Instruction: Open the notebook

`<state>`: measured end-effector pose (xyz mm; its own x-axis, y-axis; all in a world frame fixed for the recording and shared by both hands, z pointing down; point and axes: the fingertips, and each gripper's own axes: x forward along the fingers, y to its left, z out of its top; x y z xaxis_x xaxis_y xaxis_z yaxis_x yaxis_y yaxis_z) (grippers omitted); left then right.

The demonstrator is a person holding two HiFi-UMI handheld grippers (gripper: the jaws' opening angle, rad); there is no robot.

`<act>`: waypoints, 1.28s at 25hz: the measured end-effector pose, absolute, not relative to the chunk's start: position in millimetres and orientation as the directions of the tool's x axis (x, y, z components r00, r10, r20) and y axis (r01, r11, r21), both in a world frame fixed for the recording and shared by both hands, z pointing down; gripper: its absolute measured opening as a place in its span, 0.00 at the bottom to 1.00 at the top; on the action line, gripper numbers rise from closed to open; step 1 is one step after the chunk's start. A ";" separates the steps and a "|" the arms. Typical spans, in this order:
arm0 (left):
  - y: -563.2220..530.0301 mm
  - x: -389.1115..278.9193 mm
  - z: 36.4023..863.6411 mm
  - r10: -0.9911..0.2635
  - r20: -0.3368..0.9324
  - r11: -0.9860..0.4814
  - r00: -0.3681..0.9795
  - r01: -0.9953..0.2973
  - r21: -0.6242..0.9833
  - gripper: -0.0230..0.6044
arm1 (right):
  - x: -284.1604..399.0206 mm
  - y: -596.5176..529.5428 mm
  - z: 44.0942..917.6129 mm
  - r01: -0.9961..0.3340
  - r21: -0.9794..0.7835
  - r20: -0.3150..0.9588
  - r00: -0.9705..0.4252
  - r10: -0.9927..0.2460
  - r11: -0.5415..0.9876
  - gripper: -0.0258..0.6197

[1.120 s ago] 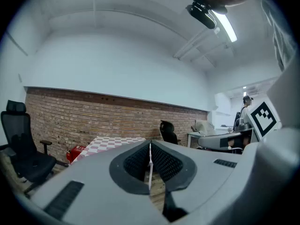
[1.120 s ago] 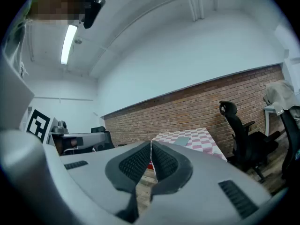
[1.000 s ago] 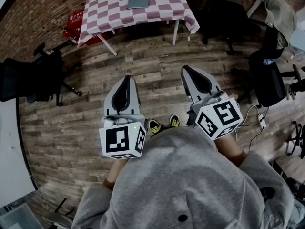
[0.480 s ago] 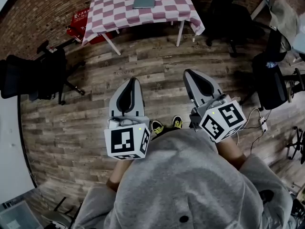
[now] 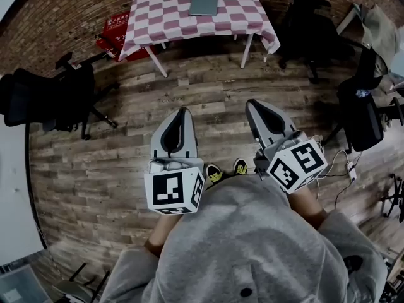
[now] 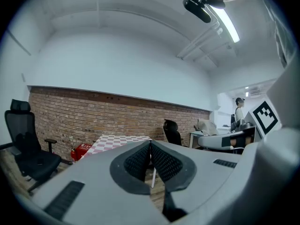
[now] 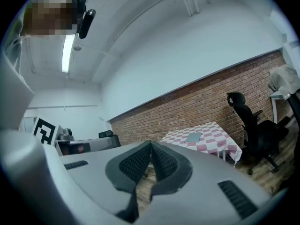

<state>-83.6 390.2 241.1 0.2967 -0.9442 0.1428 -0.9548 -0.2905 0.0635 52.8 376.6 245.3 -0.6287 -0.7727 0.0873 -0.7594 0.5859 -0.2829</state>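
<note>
A black office chair (image 5: 44, 100) stands at the far left on the wooden floor (image 5: 126, 169). Beyond it a red box (image 5: 115, 31) sits low by the brick wall (image 5: 57, 11), just beside the left end of the table (image 5: 158, 17). The table wears a pink-and-white checked cloth and stands at the top of the head view, well apart from the person.

The notebook (image 5: 203, 4) lies flat on that cloth, roughly mid-width and towards the far side. It is a thin grey slab and seems closed, though it is small at this range.

Lower in the view, the left tongs (image 5: 184, 110) are held out over the floorboards and point towards the table. In the left gripper view their jaws meet at the tips with nothing between them.

A pair of shoes (image 5: 222, 169) with yellow-green trim shows on the boards between the two tools. The right tongs (image 5: 251, 102) are just beside the left pair and also aim towards the table. Their jaws are pressed together and empty.

Further right stands a second black chair (image 5: 361, 115), and a pale cable (image 5: 344, 163) trails across the floor near it.
</note>
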 end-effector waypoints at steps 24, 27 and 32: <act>374.2 -129.9 247.2 -0.952 0.111 -0.285 0.287 -0.958 0.039 0.05 | 1.2 358.0 259.6 -0.758 -0.249 0.083 -0.637 -0.766 0.603 0.08; 359.8 -129.9 250.8 -0.950 0.111 -0.288 0.290 -0.957 0.037 0.05 | 0.1 342.6 264.6 -0.755 -0.254 0.080 -0.639 -0.765 0.604 0.08; 325.3 -126.7 257.9 -0.947 0.128 -0.292 0.294 -0.956 0.034 0.05 | 1.3 305.8 274.4 -0.748 -0.274 0.088 -0.646 -0.759 0.605 0.08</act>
<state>-126.7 325.3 257.9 0.2939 -0.9473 0.1277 -0.9558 -0.2920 0.0339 1.3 305.8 274.4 -0.6456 -0.7586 0.0880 -0.7479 0.6047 -0.2738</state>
